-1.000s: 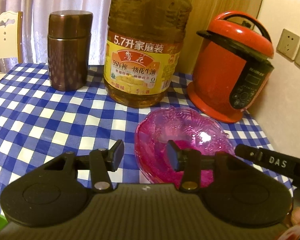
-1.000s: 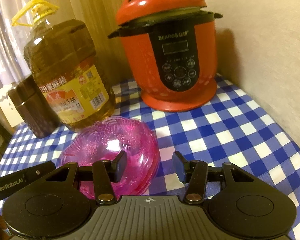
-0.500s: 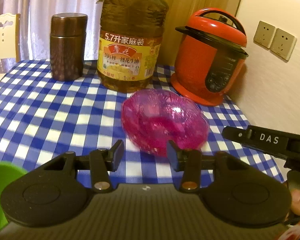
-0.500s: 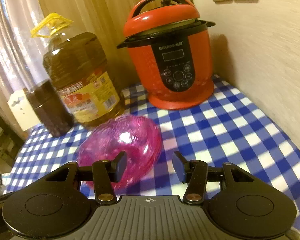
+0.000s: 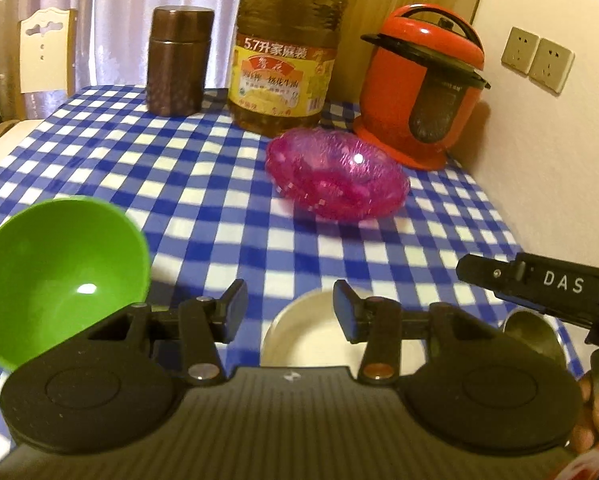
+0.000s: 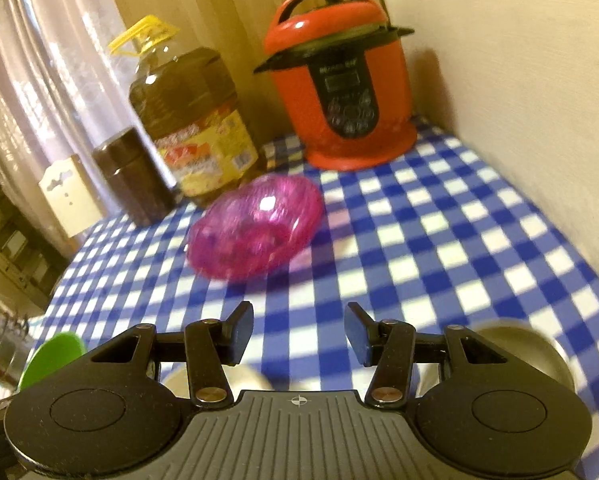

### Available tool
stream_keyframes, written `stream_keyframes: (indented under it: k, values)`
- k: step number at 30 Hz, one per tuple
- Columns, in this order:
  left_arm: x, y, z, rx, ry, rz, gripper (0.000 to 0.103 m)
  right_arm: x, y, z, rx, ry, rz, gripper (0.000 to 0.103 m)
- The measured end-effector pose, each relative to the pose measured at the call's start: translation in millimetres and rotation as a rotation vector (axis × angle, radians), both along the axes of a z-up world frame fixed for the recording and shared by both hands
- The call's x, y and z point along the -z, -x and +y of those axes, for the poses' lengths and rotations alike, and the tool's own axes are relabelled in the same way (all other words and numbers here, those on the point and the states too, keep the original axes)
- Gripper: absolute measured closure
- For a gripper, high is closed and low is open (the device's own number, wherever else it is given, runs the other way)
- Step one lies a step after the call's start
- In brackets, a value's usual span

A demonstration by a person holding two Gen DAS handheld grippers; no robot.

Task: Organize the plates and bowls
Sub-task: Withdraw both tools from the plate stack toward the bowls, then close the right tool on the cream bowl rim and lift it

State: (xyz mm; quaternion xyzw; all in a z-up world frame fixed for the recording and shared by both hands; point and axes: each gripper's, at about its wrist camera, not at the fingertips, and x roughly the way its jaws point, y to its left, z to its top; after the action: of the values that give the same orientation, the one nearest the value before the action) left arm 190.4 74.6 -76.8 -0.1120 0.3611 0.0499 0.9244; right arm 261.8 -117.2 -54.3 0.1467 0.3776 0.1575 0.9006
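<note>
A clear pink bowl stack (image 5: 339, 178) (image 6: 257, 226) rests on the blue checked tablecloth (image 5: 171, 184), well beyond both grippers. Near the front sit a green bowl (image 5: 59, 268) (image 6: 53, 356) at left, a white bowl (image 5: 311, 334) (image 6: 247, 380) in the middle and a metal bowl (image 5: 533, 334) (image 6: 531, 344) at right. My left gripper (image 5: 290, 312) hovers open over the white bowl's far rim, holding nothing. My right gripper (image 6: 298, 336) is open too, empty, between the white and metal bowls; its body (image 5: 539, 284) shows at right in the left wrist view.
At the back stand a brown canister (image 5: 179, 60), a large oil bottle (image 5: 287, 52) and a red pressure cooker (image 5: 419, 88). A wall with sockets (image 5: 537, 58) bounds the table's right side. A white chair (image 5: 45, 52) stands behind the far left corner.
Both grippers have pulled back from the pink bowl, which now lies farther away. The green, white and metal bowls have come into view near the front.
</note>
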Motion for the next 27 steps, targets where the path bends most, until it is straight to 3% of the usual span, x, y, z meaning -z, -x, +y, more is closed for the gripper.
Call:
stream_keyframes:
  k: [8,16,22,27]
  values:
    - [19,24,3,-0.016,0.016,0.056,0.060,15,30,10,-0.112,0.028,0.038,0.052]
    - [33,18,13,-0.039,0.078,0.083,0.061,25,24,22,-0.146,0.034,0.077,0.053]
    - [43,14,18,-0.047,0.130,0.109,0.074,36,20,27,-0.157,0.036,0.134,0.053]
    - [44,11,16,-0.045,0.141,0.108,0.080,42,17,30,-0.162,0.036,0.161,0.068]
